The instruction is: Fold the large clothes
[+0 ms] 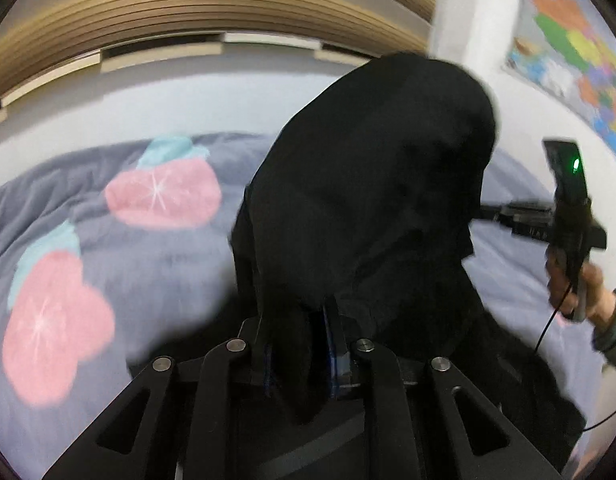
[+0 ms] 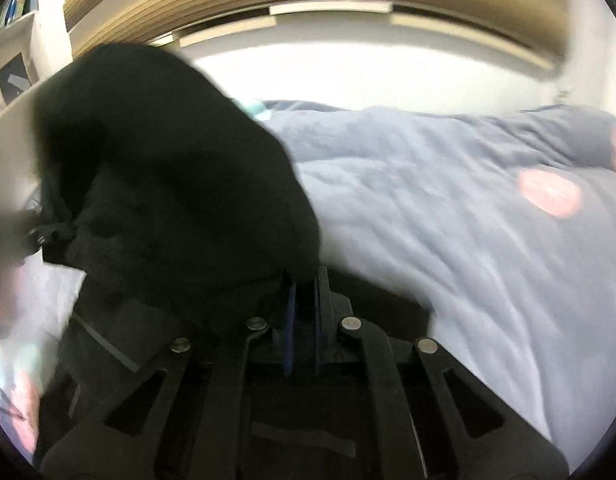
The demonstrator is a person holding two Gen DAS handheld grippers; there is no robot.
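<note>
A large black garment (image 1: 367, 184) hangs lifted in the air above a bed, bulging up in front of both cameras. My left gripper (image 1: 300, 344) is shut on its edge, with cloth pinched between the blue-padded fingers. My right gripper (image 2: 304, 312) is shut on another part of the same garment (image 2: 168, 184), which billows to its left. In the left wrist view the right gripper's body (image 1: 567, 216) and the hand holding it show at the far right, with the garment stretched between the two. The garment's lower part is hidden behind the gripper bodies.
Below lies a grey duvet (image 1: 148, 256) with pink and teal fruit prints, also in the right wrist view (image 2: 447, 208). A wooden slatted headboard (image 1: 188, 4) and white wall stand behind. A colourful map (image 1: 579, 52) hangs on the right wall.
</note>
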